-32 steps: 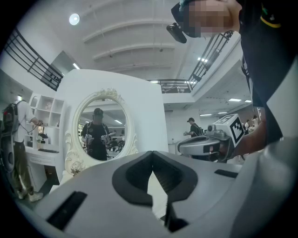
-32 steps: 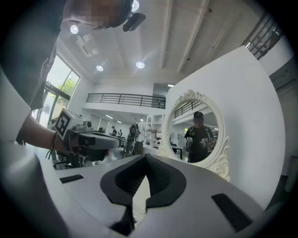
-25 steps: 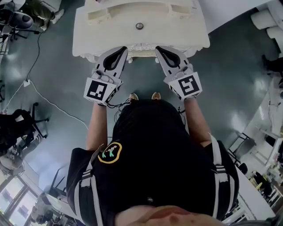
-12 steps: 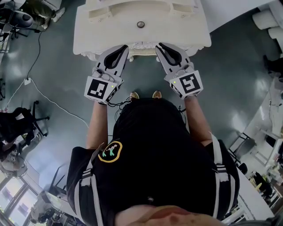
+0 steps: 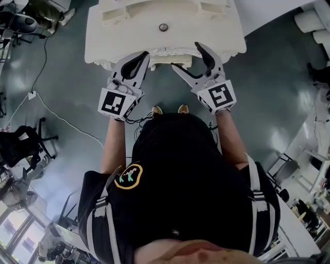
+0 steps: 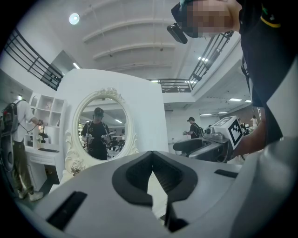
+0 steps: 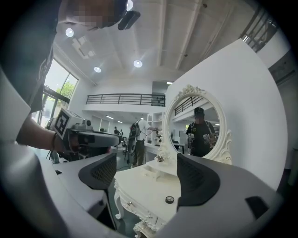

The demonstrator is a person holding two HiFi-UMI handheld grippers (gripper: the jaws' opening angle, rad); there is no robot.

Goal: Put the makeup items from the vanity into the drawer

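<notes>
A small round dark makeup item (image 5: 163,27) (image 7: 170,199) lies alone on the white vanity top (image 5: 216,31) (image 7: 144,183). My left gripper (image 5: 144,54) (image 6: 152,158) hovers at the vanity's front edge, left of centre, shut with nothing in it. My right gripper (image 5: 185,55) (image 7: 146,175) is at the front edge right of centre; its jaws are opening and nothing is between them. Both stay short of the round item. The carved vanity front (image 7: 132,214) shows a small knob; the drawer looks closed.
An oval mirror (image 7: 198,126) (image 6: 99,126) rises behind the vanity. A raised white organizer (image 5: 160,10) runs along its back. A cable (image 5: 51,116) and a dark chair (image 5: 20,144) are on the grey floor at left. People stand at other vanities behind.
The right gripper's jaws have spread from shut to wide apart. Both grippers have stayed at the vanity's front edge; the left one remains shut.
</notes>
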